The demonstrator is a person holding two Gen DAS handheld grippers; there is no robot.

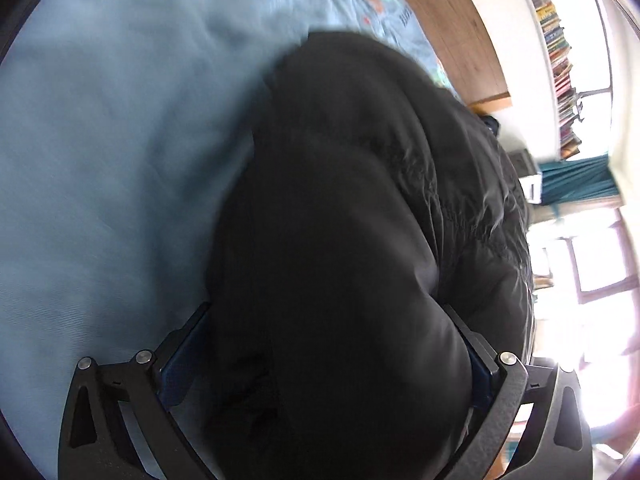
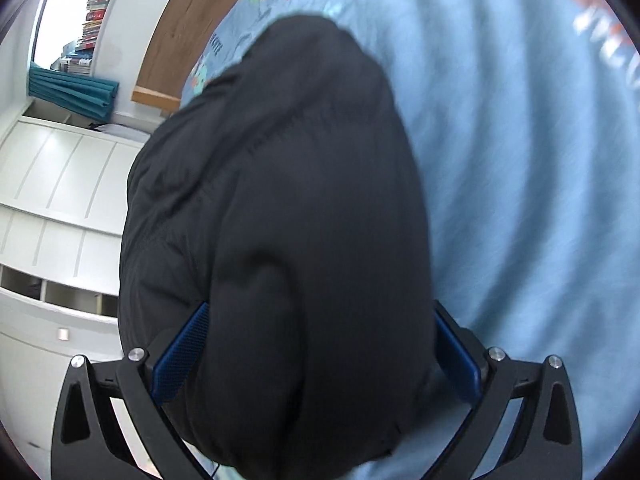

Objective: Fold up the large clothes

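A bulky black padded jacket (image 1: 360, 160) fills the middle of the left wrist view, bunched over a light blue bed sheet (image 1: 100, 140). My left gripper (image 1: 326, 312) is shut on a thick fold of it, and the blue pads (image 1: 180, 360) press against the fabric on both sides. In the right wrist view the same jacket (image 2: 300, 160) bulges between the fingers of my right gripper (image 2: 320, 308), which is shut on another thick fold, over the sheet (image 2: 520, 160). The fingertips of both grippers are hidden by the fabric.
A wooden headboard (image 1: 452, 20) borders the bed's far end. Beyond it are stacked books (image 1: 560, 60), a teal curtain (image 2: 72, 88) and a bright window (image 1: 592, 272). White cabinets (image 2: 52, 200) stand beside the bed. The sheet carries a colourful print (image 2: 600, 20).
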